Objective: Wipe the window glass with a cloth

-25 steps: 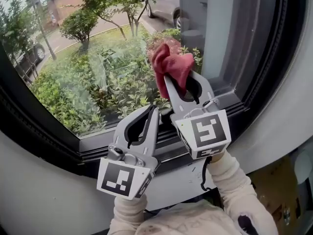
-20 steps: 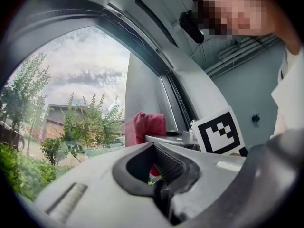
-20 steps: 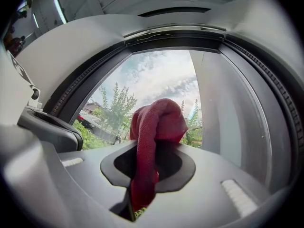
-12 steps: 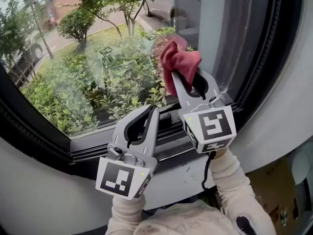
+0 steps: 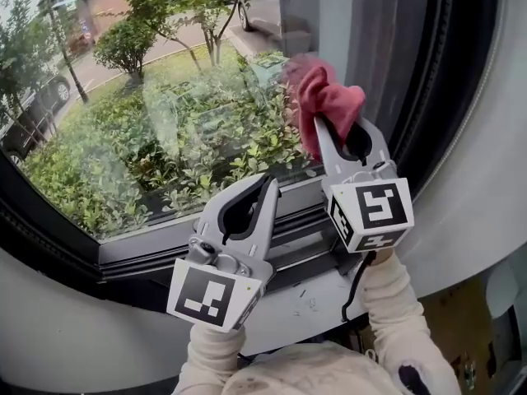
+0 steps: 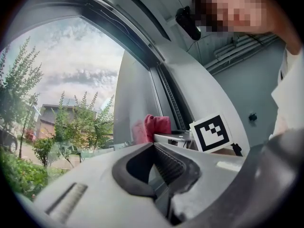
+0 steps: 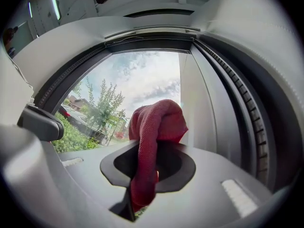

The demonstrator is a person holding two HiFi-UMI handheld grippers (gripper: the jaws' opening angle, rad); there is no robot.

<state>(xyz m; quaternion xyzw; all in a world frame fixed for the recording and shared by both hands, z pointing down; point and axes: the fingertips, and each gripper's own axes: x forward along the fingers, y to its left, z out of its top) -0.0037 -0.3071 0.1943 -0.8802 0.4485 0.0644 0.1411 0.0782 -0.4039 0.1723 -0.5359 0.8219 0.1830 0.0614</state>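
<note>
Outside, green shrubs (image 5: 99,171), trees and a parked dark car (image 5: 20,126) fill the upper left of the head view, seen through the large clear window glass (image 5: 165,97). A dark window frame (image 5: 140,253) runs along the pane's lower edge and climbs the right side of the frame, with a pale wall (image 5: 66,336) below it.

The crumpled red cloth (image 5: 328,97) sits upper right of centre, at the right-hand end of the glass, close to the vertical part of the frame. It meets its own faint pink reflection on the pane, so it appears to touch the glass. The right hand-held gripper (image 5: 339,123) reaches up from the lower right, its marker cube (image 5: 370,214) nearest the camera, above a cream sleeve (image 5: 391,303). In the right gripper view the right hand-held gripper (image 7: 151,145) has its jaws pressed onto the cloth (image 7: 156,122): a bunched part bulges past the tips, and a strip runs back through the oval gap and hangs below it.

The left hand-held gripper (image 5: 265,181) sits at lower centre, tips over the bottom frame rail, just below the glass and well apart from the cloth. In the left gripper view the left hand-held gripper (image 6: 153,146) has its jaws pressed together at the tips with nothing between them; the cloth (image 6: 153,127) and the other marker cube (image 6: 211,133) show beyond.
</note>
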